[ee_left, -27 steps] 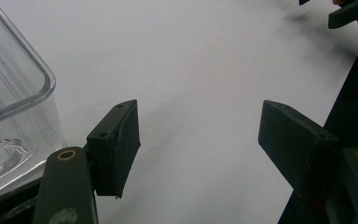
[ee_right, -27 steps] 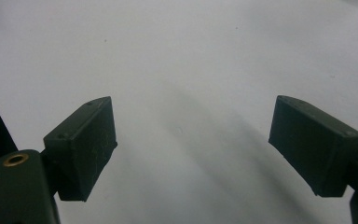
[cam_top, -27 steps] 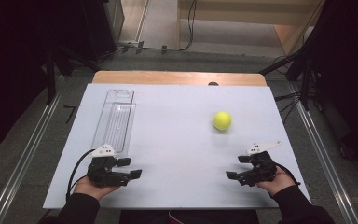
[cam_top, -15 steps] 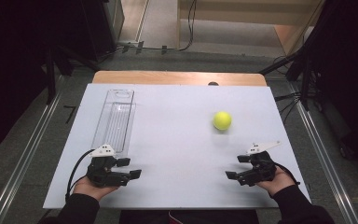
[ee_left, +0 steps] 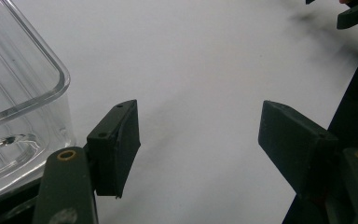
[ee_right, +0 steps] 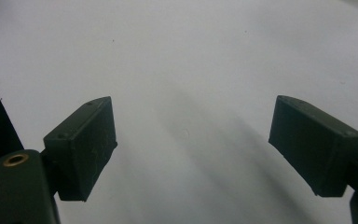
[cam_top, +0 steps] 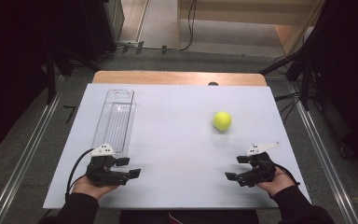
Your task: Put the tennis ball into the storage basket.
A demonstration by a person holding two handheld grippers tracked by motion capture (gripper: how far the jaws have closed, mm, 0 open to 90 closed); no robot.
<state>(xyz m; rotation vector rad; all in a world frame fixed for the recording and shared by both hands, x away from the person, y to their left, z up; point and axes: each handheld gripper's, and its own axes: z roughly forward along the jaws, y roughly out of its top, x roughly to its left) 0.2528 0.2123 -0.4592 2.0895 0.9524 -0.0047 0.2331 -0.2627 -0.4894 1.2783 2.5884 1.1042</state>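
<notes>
A yellow-green tennis ball (cam_top: 222, 120) rests on the white board (cam_top: 177, 140), right of centre. A long clear plastic container (cam_top: 114, 121) lies lengthwise on the left side, with nothing in it that I can see; its near corner (ee_left: 14, 93) shows in the left gripper view. My left gripper (cam_top: 129, 167) (ee_left: 198, 140) rests at the front left, just in front of the container's near end, open with nothing between its jaws. My right gripper (cam_top: 236, 168) (ee_right: 193, 140) rests at the front right, open over bare board, well short of the ball.
A wooden tabletop strip (cam_top: 177, 78) shows past the board's far edge. Metal rails (cam_top: 32, 140) run along both sides of the table. Cables and dark equipment stand on the floor (cam_top: 158, 28) behind. The right gripper's jaw tip (ee_left: 354, 11) shows far off in the left gripper view.
</notes>
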